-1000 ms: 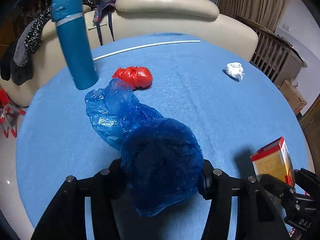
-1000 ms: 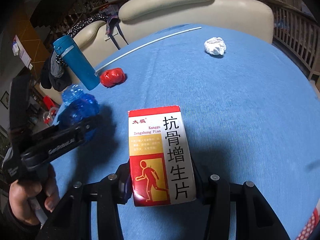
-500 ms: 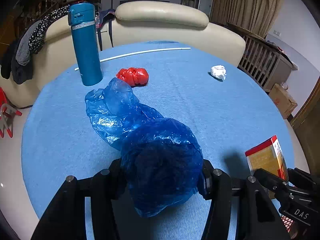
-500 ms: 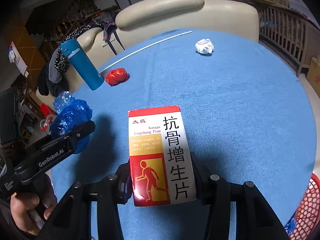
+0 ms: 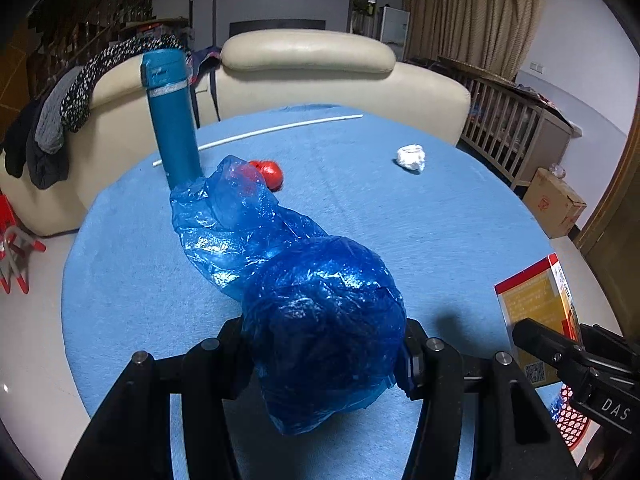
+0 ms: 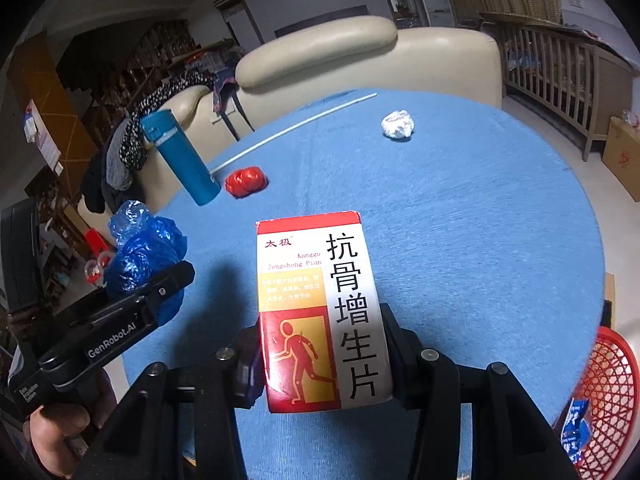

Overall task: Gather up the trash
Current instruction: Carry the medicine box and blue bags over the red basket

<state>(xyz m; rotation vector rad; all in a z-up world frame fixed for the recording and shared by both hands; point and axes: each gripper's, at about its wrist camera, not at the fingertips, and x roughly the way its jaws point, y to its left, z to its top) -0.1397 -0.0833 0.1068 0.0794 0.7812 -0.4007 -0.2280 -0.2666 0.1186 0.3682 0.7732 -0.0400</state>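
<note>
My left gripper (image 5: 324, 344) is shut on a crumpled blue plastic bag (image 5: 304, 304), held above the round blue table (image 5: 440, 216). The same blue bag (image 6: 144, 256) shows at the left of the right wrist view. A red, white and yellow medicine box (image 6: 320, 312) stands upright between the pads of my right gripper (image 6: 324, 356), which is shut on it. That box (image 5: 536, 304) appears at the right edge of the left wrist view. A red crumpled wad (image 6: 246, 181) and a white paper ball (image 6: 397, 124) lie further back on the table.
A teal bottle (image 5: 172, 120) stands at the table's far left, with a thin white rod (image 5: 260, 132) lying behind it. A red mesh basket (image 6: 608, 408) holding a blue wrapper sits below the table's near right edge. A cream sofa (image 5: 312, 76) lies beyond; a hand (image 6: 56, 428) grips the left tool.
Both grippers have pulled back and risen from the table with bag and box still held. More of the table edge and the red basket have come into view.
</note>
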